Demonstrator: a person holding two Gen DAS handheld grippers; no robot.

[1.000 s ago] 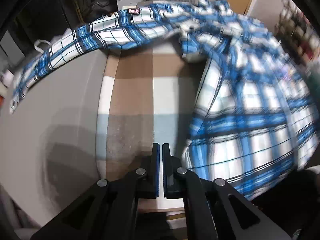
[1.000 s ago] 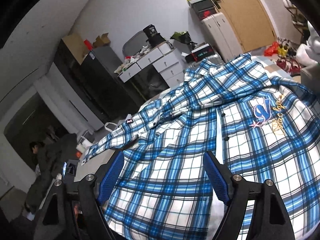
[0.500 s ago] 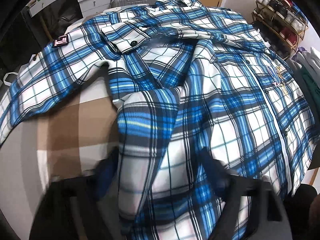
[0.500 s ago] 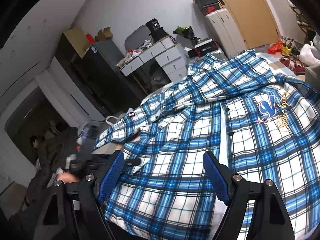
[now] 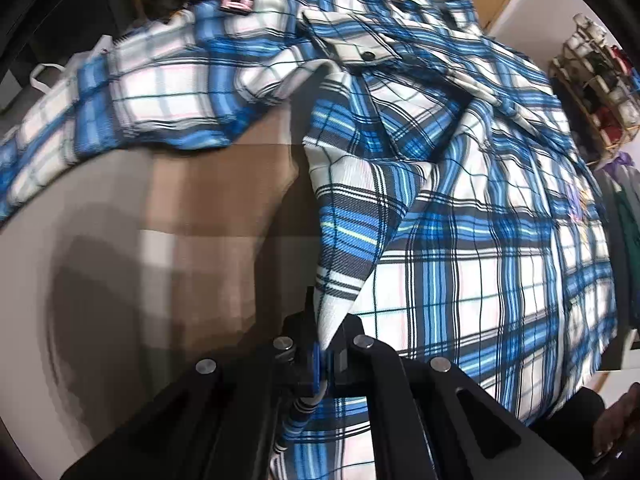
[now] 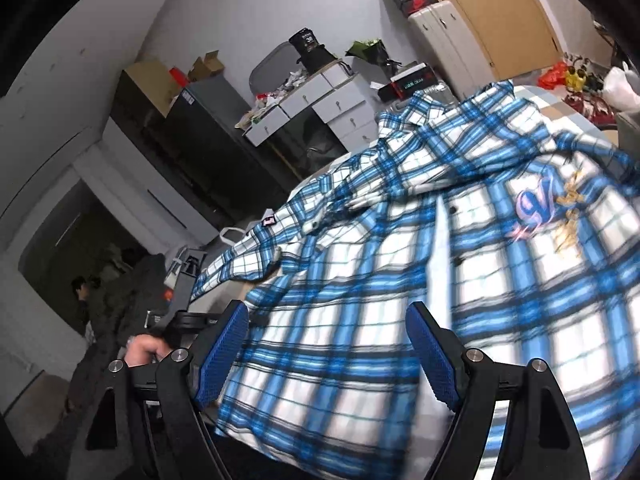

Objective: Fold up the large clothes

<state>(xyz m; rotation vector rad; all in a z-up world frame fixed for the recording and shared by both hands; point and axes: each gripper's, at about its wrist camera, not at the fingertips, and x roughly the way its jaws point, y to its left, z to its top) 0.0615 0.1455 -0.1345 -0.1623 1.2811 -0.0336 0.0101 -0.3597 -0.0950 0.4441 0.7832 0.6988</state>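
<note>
Bed [image 5: 208, 208], striped brown and grey cover, bare on left half in left wrist view; cluttered drawers [image 6: 320, 104] and dark cabinet beyond far edge. Plaid shirt [image 5: 480, 220] spread over right half, sleeve trailing toward far left edge. Left gripper [image 5: 322, 354] pressed together, pinching shirt hem; half second ago spread wide over cloth, a second ago shut on nothing. Right gripper [image 6: 328, 356] spread wide above shirt, gripping nothing, unchanged.
</note>
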